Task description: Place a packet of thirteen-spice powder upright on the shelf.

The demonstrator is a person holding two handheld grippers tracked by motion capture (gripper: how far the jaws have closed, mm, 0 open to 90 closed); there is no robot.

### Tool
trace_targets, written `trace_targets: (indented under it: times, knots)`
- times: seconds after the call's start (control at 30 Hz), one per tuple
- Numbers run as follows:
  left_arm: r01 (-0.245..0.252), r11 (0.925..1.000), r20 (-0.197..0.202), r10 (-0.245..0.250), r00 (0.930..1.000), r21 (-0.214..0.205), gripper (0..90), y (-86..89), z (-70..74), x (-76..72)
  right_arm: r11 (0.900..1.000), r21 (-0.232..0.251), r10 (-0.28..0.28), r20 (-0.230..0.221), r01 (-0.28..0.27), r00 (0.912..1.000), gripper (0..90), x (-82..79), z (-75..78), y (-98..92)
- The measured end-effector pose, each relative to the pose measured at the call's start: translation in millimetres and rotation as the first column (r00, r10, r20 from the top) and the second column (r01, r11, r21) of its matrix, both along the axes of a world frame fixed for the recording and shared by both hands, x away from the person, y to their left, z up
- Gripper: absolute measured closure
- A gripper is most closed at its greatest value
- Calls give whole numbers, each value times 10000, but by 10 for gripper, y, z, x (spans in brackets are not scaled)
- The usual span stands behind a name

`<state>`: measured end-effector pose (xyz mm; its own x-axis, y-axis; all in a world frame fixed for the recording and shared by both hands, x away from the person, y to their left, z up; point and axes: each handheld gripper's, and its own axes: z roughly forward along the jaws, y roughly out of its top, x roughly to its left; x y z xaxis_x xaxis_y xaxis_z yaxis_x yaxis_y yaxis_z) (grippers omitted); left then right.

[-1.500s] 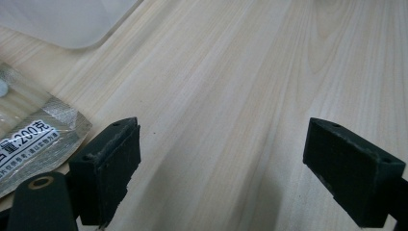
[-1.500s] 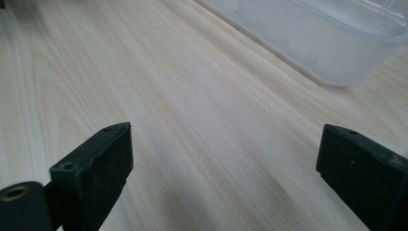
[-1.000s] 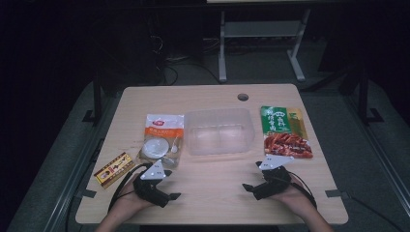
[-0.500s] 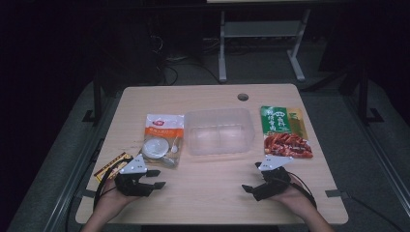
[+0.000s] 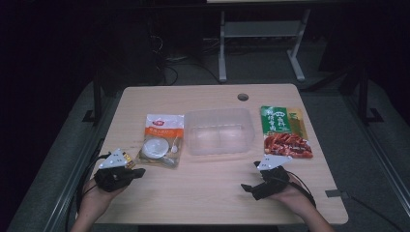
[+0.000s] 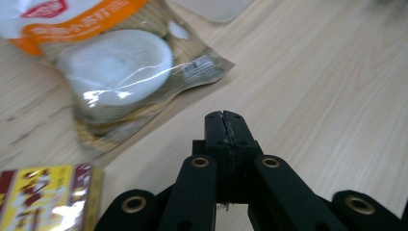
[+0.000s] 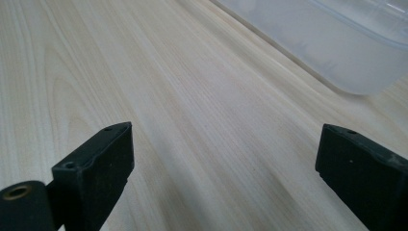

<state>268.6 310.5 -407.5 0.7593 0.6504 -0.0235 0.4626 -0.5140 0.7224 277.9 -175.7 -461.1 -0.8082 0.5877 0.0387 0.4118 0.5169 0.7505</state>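
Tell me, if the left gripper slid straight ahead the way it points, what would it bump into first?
Probably the clear food packet with the white round piece inside. The left gripper, its jaws shut on nothing, aims close by the packet's near corner, so it might only clip that corner; depth is hard to judge.

High view: desk [image 5: 212,193] lit from above, everything around it near black, image soft and a bit noisy. My left tongs [image 6: 225,118] view: glare streaks on the clear pouch [image 6: 115,72], nearest links blurred. My right tongs [image 7: 226,163] view: even light on the wood, grain sharp mid-frame, tub [image 7: 337,43] hazy, soft shadow under it.
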Motion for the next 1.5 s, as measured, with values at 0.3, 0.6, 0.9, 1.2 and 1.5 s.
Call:
trace_targets:
  times: [0.3,0.6,0.9,1.2,1.5]
  knots:
    - [-1198,9923,205,1191,9927,317,896,382,36,-22,10000,6,1,15,-1,10000,60,20,5,18]
    - [-2750,9614,205,2749,9612,26,896,851,-45,81,10000,-60,13,-25,-14,10000,61,12,-2,17]
    - [-3746,9270,136,3744,9272,171,896,1123,-160,177,9999,-80,70,-12,-70,10000,62,15,-4,32]
    - [-4219,9045,-389,4246,9046,614,897,1267,-343,216,9999,-65,76,-19,-76,10000,63,15,-4,29]
    - [-3883,9188,-865,3934,9153,705,897,1182,-382,188,10000,-38,53,-25,-53,10000,63,14,-1,24]
